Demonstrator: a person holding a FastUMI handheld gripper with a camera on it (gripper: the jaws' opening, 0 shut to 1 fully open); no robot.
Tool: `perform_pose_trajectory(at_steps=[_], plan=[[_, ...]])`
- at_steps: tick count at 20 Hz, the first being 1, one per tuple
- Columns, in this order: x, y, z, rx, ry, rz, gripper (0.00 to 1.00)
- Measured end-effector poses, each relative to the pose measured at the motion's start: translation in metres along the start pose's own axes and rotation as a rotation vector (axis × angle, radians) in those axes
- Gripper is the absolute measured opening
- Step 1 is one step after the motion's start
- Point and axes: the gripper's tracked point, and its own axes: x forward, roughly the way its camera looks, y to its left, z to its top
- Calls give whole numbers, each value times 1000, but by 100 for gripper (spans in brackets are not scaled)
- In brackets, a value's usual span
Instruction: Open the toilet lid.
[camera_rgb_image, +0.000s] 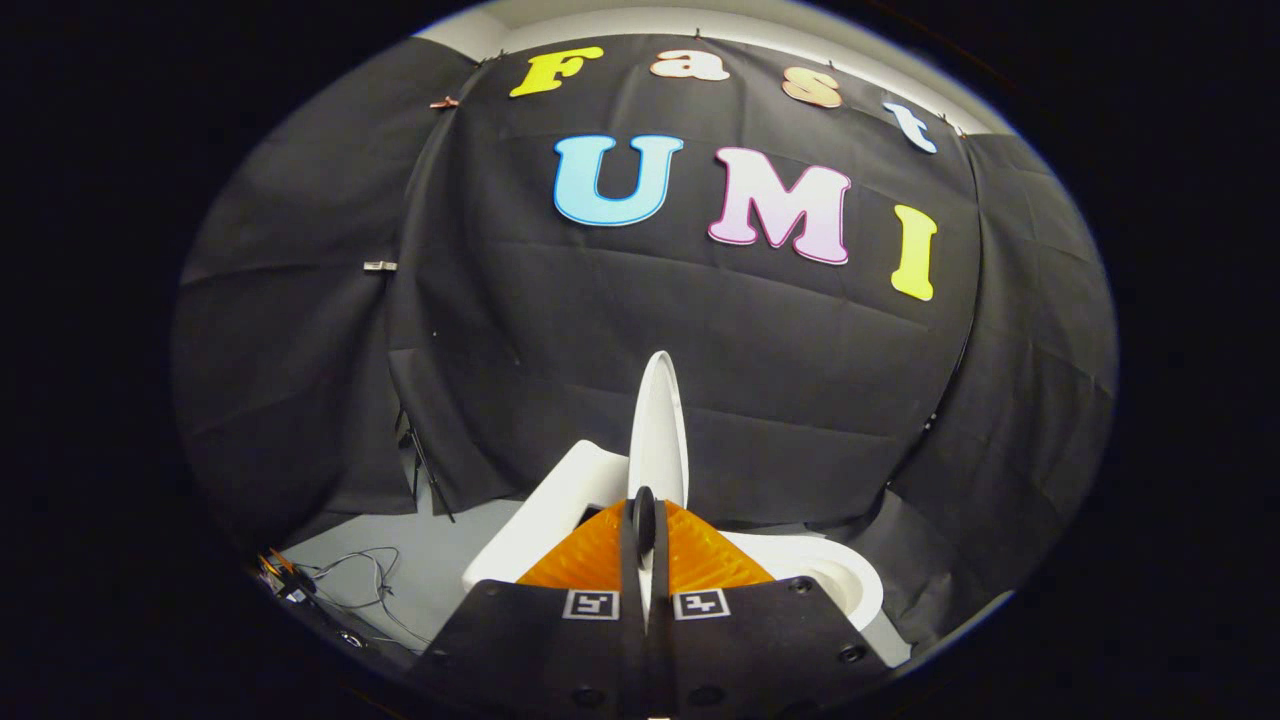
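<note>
The white toilet lid (660, 420) stands raised and nearly upright, and I see it edge-on, rising straight ahead of my fingers. My gripper (646, 530) is shut on the lid's lower edge, with a thin white strip of it showing between the two fingers. The white toilet tank (555, 500) lies to the left of the lid. On the right, the seat and bowl rim (845, 585) lie uncovered.
Black cloth walls close in behind and on both sides of the toilet. On the grey floor to the left lie loose cables (350, 585). A thin black stand leg (425, 465) leans by the left wall.
</note>
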Motion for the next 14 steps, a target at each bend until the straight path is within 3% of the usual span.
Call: perform_pose_trajectory(at_steps=[6, 9, 13, 14], plan=[[0, -4, -1, -29, -9, -44, 7], [-8, 6, -4, -27, 4, -1, 47], [-16, -3, -2, -63, -2, -3, 100], [-19, -2, -1, -50, -6, 8, 98]])
